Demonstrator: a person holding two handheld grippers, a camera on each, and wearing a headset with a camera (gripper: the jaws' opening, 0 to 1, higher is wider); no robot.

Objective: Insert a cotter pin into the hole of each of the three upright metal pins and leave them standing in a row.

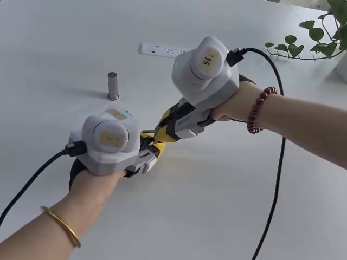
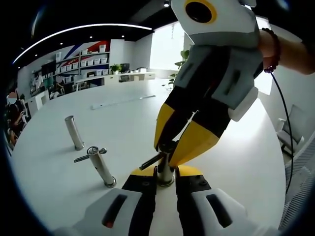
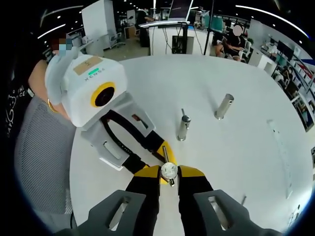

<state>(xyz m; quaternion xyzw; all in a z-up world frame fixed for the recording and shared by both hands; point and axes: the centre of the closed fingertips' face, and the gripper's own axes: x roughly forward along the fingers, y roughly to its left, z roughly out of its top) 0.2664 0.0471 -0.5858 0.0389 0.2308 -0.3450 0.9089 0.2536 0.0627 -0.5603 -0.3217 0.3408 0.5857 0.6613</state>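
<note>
Nearest in the head view is the left hand (image 1: pixel 91 185), a gold bangle (image 1: pixel 62 227) on its wrist, holding the left hand-held gripper (image 2: pixel 166 173). Its jaws are clamped on the lower part of a metal pin (image 2: pixel 166 169), which stands upright on the white bench (image 1: pixel 217 206).

Just beyond, the right hand-held gripper (image 2: pixel 170 146) slants down from the right hand (image 1: pixel 234 103), which wears a red bead bracelet (image 1: pixel 259 111). Its yellow jaw tips are drawn together at the top of that pin, pinching a cotter pin (image 2: pixel 150 161) that lies crosswise at the pin's head, with one end sticking out to the side. Whether it sits fully through the hole I cannot tell. A black cable (image 1: pixel 279 162) trails from this tool across the bench.

Past the two tools, the left gripper view shows a second pin (image 2: pixel 101 166) standing near the held one, with a second cotter pin (image 2: pixel 81 158) through its head. Farther on stands a third pin (image 1: pixel 113 85), bare and well apart from the hands. Beyond it a white power strip (image 1: pixel 162 50) lies flat on the bench, and a leafy plant (image 1: pixel 320 32) sits at the far right corner.
</note>
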